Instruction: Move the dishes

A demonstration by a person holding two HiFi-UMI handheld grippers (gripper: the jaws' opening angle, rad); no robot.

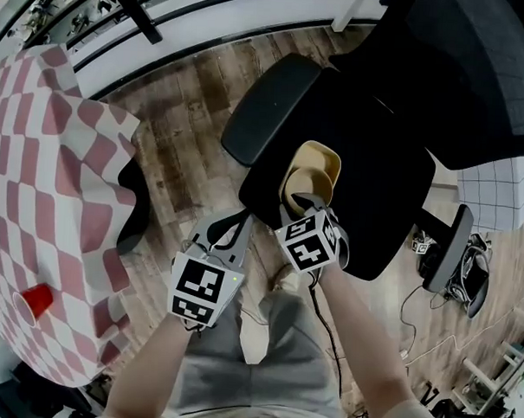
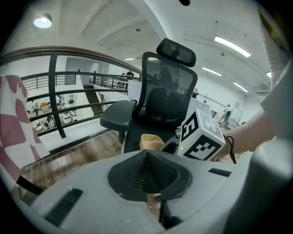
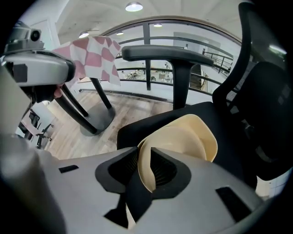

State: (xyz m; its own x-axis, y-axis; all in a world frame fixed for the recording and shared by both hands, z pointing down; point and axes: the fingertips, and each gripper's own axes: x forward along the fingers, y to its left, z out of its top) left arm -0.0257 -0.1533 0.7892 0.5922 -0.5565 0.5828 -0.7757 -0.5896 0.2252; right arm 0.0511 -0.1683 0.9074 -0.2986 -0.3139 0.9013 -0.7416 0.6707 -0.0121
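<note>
A cream bowl [image 1: 304, 185] is held tilted over the black office chair seat [image 1: 377, 157], its rim pinched in my right gripper [image 1: 302, 203]. In the right gripper view the bowl [image 3: 171, 148] stands on edge between the shut jaws of the right gripper [image 3: 144, 170]. A second cream dish [image 3: 203, 132] shows just behind it; whether it rests on the seat I cannot tell. It is also visible from above, the second dish [image 1: 323, 160]. My left gripper [image 1: 234, 220] hovers left of the chair, shut with nothing in it, as the left gripper [image 2: 145, 170] view confirms.
A table with a red-and-white checked cloth [image 1: 47, 177] fills the left side, with a red cup [image 1: 37, 300] near its front. The chair's armrest [image 1: 271, 105] and backrest [image 1: 476, 74] surround the seat. Wooden floor [image 1: 178, 148] lies between table and chair.
</note>
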